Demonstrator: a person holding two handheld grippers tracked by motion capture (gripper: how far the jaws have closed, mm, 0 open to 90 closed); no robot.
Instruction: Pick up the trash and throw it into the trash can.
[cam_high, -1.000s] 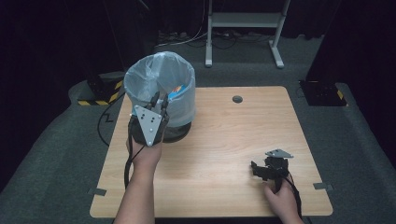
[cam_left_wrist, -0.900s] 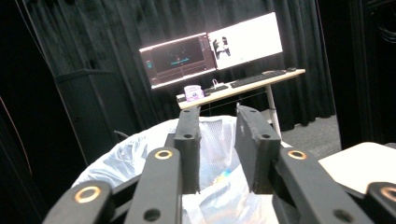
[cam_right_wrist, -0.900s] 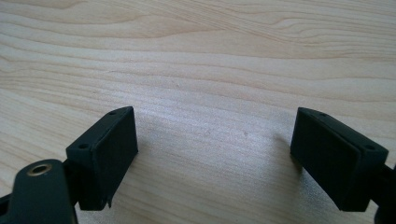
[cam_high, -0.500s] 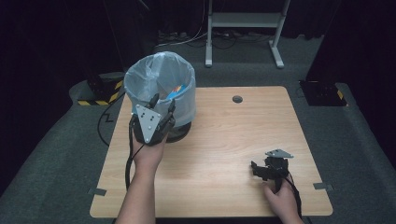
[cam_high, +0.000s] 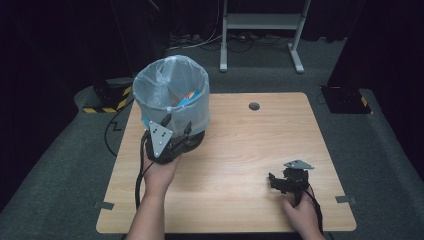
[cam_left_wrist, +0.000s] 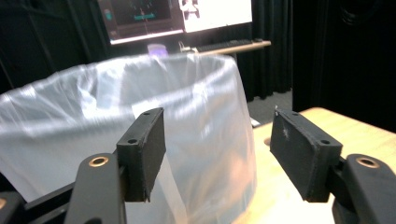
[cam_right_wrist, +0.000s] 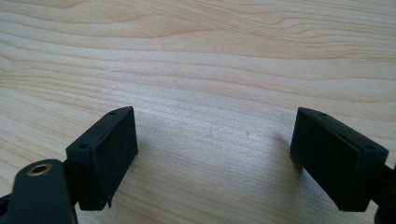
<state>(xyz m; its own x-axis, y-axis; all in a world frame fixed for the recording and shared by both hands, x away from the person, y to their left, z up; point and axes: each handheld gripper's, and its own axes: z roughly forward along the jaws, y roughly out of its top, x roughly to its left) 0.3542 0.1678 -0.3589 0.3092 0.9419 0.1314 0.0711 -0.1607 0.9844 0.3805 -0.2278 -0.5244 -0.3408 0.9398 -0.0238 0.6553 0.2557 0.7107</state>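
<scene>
Two grippers work over the table (cam_high: 260, 145): a bin (cam_high: 172, 100) with a clear liner stands at its far left corner, the left gripper (cam_high: 175, 137) just beside it, jaws just opening and empty; the right gripper (cam_high: 280, 181) rests wide open near the front right

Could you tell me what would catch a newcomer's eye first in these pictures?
Probably the bin lined with a clear plastic bag, standing at the back left of the wooden table. The left gripper sits low against its near side, its jaws just opened with nothing between them. The right gripper rests open on bare wood near the front right.
</scene>
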